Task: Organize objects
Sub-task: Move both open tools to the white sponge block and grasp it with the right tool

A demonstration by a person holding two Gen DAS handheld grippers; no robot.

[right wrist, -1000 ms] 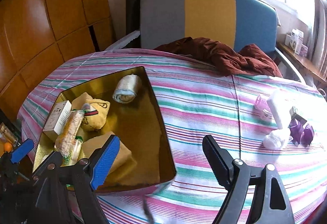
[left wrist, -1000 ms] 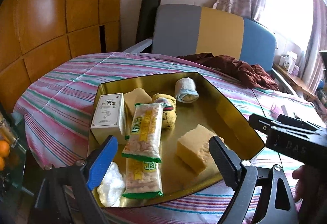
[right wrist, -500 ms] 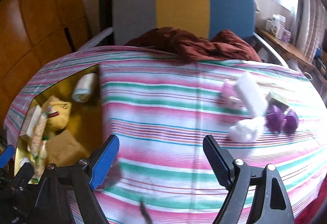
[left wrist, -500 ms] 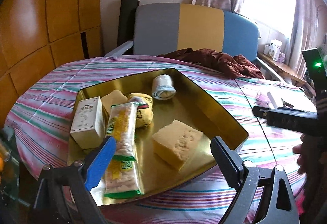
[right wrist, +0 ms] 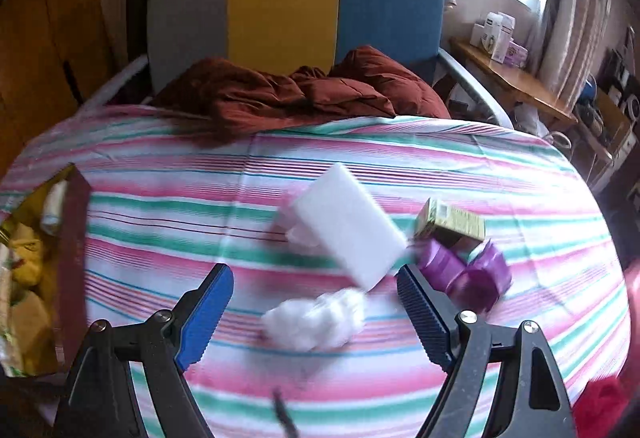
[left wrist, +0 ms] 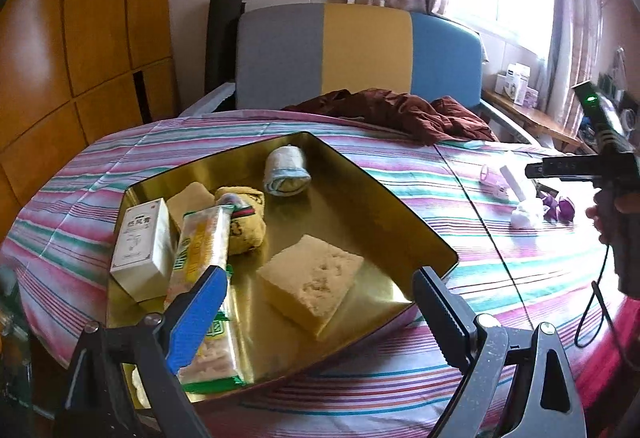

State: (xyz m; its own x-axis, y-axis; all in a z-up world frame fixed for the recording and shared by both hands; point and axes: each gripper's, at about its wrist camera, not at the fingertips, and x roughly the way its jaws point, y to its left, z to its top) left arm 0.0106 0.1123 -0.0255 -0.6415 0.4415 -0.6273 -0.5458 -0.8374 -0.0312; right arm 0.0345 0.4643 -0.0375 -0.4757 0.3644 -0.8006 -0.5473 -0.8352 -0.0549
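Two grippers are in view, each with its jaws spread wide and nothing between the pads. The left gripper (left wrist: 316, 292) hangs over the near end of a gold tray (left wrist: 384, 198) resting on the striped cloth (left wrist: 500, 270) of the counter. Inside the tray, a yellow sponge block (left wrist: 310, 284) lies at 6 o'clock, a rolled towel (left wrist: 286, 170) at 12 o'clock, a white carton (left wrist: 142, 238) at 9 o'clock, and a long snack packet (left wrist: 202, 250) just beside the carton, partly behind the blue jaw pad. A yellow plush item (left wrist: 244, 216) sits at the centre, touching the packet.

The right gripper (right wrist: 316, 312) points down at loose items well apart from the tray, whose edge (right wrist: 74, 238) shows at 9 o'clock in the right wrist view. A white cotton clump (right wrist: 316, 318) lies on the cloth in line with the gap between the jaws. A white sponge bar (right wrist: 346, 224) lies at 12 o'clock from the clump, resting partly on a pink item (right wrist: 300, 234). Two purple pieces (right wrist: 466, 274) sit at 3 o'clock, touching a small green box (right wrist: 450, 224). The right view is motion-blurred. A brown cloth (right wrist: 296, 94) lies at the far edge of the counter.
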